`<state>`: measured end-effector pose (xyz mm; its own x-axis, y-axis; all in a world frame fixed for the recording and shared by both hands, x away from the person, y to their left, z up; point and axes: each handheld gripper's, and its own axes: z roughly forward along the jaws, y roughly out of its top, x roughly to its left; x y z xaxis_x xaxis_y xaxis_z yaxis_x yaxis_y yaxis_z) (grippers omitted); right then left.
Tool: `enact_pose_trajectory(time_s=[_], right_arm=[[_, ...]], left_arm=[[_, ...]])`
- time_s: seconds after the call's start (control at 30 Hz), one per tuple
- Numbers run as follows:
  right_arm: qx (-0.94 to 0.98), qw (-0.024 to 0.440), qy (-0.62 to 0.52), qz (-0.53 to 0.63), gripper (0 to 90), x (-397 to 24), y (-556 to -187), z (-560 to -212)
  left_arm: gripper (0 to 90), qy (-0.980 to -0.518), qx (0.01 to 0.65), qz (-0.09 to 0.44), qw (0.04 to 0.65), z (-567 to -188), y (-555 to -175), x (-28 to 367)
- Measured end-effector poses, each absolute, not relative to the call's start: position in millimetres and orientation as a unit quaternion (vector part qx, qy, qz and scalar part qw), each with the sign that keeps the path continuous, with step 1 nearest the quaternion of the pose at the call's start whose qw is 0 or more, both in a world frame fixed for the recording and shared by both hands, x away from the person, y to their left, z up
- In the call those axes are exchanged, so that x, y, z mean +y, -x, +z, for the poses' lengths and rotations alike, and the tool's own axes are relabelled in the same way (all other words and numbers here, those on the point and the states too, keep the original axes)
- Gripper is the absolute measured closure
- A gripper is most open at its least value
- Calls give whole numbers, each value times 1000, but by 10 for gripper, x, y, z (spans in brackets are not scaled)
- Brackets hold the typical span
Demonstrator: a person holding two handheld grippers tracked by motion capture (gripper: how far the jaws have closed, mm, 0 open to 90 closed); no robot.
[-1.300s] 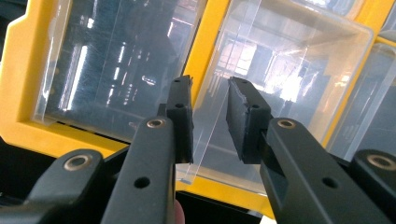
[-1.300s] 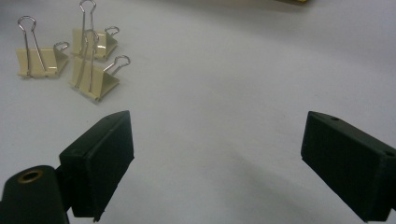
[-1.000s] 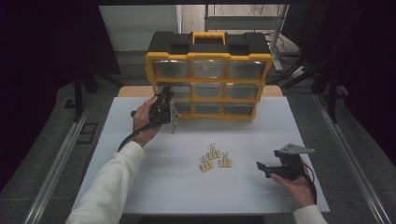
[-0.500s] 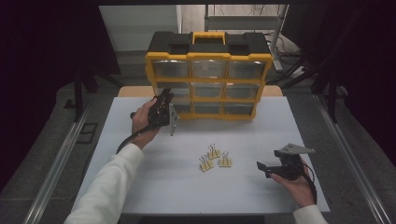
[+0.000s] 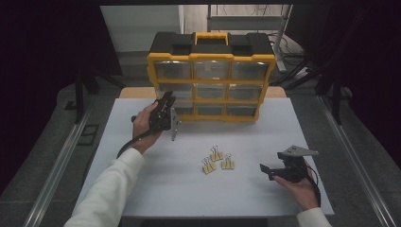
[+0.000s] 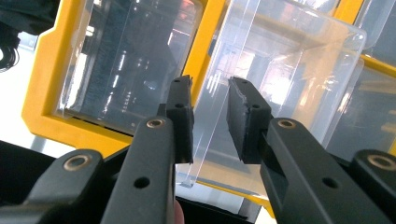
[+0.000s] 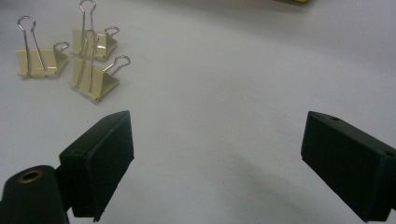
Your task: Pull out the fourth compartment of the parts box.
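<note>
Dark curtains close off both sides of the scene, and a white worktop fills the middle of the high view. At its far edge stands a yellow and black drawer cabinet with three rows of clear drawers.

At the cabinet's lower left corner, the left hand-held gripper points into the front of the drawers. In the left gripper view its two black jaws stand a narrow gap apart around the protruding front lip of a clear plastic drawer. That lip lies between the pads, but whether they press on it cannot be told. A yellow frame bar runs beside the drawer, with another clear drawer on its far side.

Near the worktop's right front corner, the right hand-held gripper rests in an upturned palm, its jaws pointing leftward across the surface. In the right gripper view those jaws are spread wide with only bare worktop between them, holding nothing.

Three pale yellow binder clips lie close together in a small cluster near the middle of the worktop, between the two hands and well apart from both. Their wire handles stand up. In the right gripper view they sit ahead of the left jaw.
</note>
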<state>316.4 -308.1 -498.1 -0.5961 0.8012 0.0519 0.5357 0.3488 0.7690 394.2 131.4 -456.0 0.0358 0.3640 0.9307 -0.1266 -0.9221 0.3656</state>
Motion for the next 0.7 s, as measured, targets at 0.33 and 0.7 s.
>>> enact_pose_trajectory(time_s=[0.33,0.7], right_arm=[[803,170,-416,390,98,-3081,-3164,-4981],[804,170,-416,390,98,-3080,-3164,-4982]], left_arm=[[715,-699,83,688,179,-4557,-3901,1322],[714,-698,80,688,183,-4559,-3850,1332]])
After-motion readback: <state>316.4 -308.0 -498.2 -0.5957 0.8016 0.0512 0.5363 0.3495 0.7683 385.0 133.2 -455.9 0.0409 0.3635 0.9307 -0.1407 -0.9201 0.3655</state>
